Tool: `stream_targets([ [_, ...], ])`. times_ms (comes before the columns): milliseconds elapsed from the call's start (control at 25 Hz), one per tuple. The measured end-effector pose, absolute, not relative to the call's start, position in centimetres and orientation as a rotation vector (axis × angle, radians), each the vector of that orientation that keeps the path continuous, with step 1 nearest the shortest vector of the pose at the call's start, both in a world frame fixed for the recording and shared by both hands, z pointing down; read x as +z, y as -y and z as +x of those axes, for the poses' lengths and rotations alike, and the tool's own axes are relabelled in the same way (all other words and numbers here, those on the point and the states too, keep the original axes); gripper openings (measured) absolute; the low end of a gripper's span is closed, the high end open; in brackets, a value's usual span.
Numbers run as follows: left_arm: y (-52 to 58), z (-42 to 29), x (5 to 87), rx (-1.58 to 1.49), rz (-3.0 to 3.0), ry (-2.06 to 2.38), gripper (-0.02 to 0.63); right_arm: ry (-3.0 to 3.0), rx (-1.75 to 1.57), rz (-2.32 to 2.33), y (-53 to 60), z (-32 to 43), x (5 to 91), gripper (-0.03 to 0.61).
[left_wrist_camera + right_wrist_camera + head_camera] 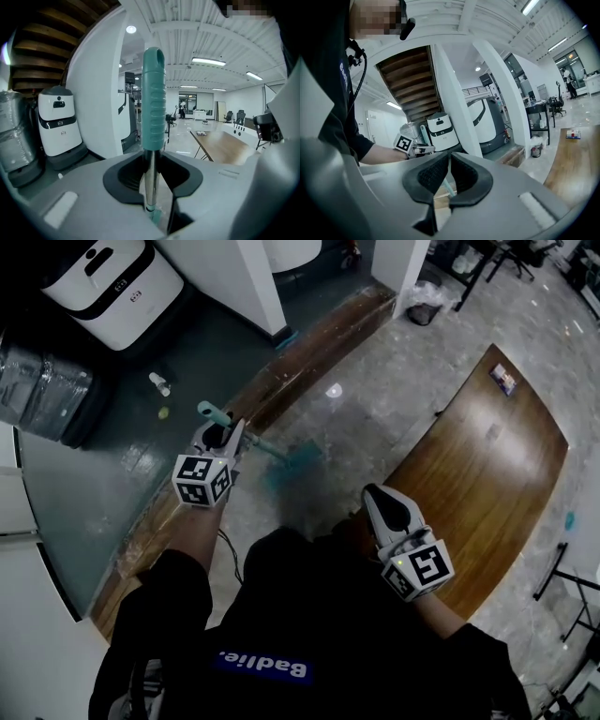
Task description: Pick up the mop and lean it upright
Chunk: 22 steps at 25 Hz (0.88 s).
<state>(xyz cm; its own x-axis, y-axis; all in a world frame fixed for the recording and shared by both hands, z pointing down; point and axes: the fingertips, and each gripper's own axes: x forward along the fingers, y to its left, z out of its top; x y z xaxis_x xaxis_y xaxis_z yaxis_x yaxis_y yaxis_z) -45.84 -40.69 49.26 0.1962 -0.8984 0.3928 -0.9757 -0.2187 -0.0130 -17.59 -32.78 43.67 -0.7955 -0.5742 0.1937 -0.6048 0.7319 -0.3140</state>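
Where the mop [246,438] is: shaft clamped just under its teal grip by the left gripper [151,165], head down at the floor [403,381].
Why held so: high grip, judged to ease tipping it upright.
Right gripper [449,161]: jaws closed together, nothing held.
Surface: grey stone, wooden strip [319,343].
Room: wooden table [487,465], white machine [112,273].

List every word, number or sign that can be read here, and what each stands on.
No text can be quoted here.
Cubes on the left gripper and right gripper: square black-and-white markers, no lettering.
White machine: small dark label, too small to read.
Blue patch on the person's shirt: white print on a badge, not read off.
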Motion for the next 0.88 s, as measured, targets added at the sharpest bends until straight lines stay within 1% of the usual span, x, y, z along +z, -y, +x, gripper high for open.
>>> stream_targets([
  [480, 47.9, -49.9, 55.6, 0.526, 2.115, 1.705, 0.12, 2.677, 0.514, 1.241, 36.6, -16.7, 43.3, 0.023],
  [680, 50.4, -52.6, 57.6, 0.492, 2.074, 1.651, 0.12, 2.63, 0.437, 1.321, 38.0, -19.3, 42.0, 0.023],
  [880, 53.3, -56.1, 59.9, 0.456, 2.066, 1.636, 0.121, 2.587, 0.434, 1.347, 39.6, -22.8, 42.3, 0.023],
])
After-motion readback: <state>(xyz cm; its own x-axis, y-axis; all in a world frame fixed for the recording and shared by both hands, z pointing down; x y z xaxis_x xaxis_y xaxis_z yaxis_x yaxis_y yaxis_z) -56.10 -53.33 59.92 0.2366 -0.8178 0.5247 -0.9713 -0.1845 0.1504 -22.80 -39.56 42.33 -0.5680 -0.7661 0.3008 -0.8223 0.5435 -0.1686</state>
